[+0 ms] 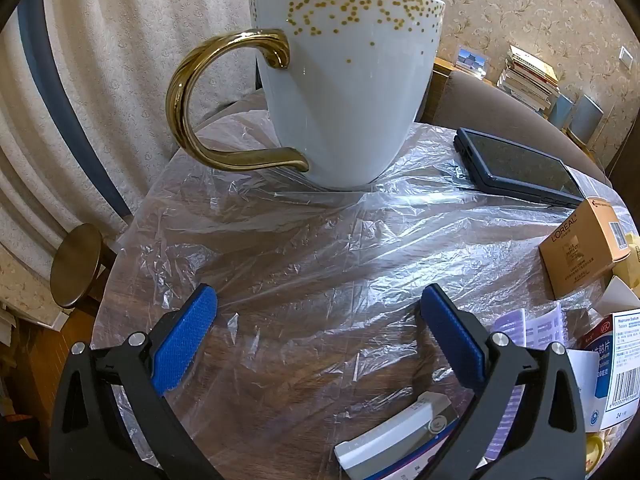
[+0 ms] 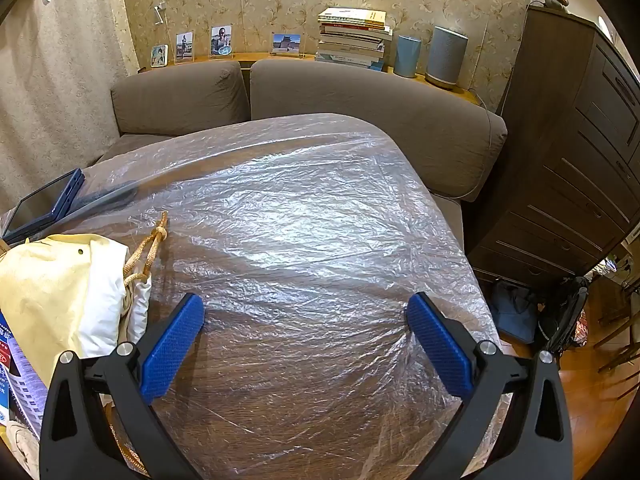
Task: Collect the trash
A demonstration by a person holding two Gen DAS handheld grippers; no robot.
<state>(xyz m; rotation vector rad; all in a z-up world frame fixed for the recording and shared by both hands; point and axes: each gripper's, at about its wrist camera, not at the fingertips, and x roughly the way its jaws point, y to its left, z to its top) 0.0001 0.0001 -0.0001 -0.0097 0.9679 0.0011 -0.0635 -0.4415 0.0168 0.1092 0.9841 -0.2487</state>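
Currently both tongs apart, empty: left gripper [image 1: 318, 322], right gripper [image 2: 304, 328]. Risk: pads snagging plastic sheet [image 1: 320, 240] beneath, toppling mug [image 1: 340, 88] ahead.

Left gripper [image 1: 318, 312]: your two black arms end in blue pads [image 1: 184, 340] with a fine grid texture.
Right gripper [image 2: 306, 322]: the same black frame and blue pads [image 2: 170, 350].
Screws: a pair of round silver heads sits behind each pad.
Arm shape: triangular cut-outs behind the screws.

Glossy ceramic mug [image 1: 344, 92] — crinkled plastic sheet [image 2: 320, 208].
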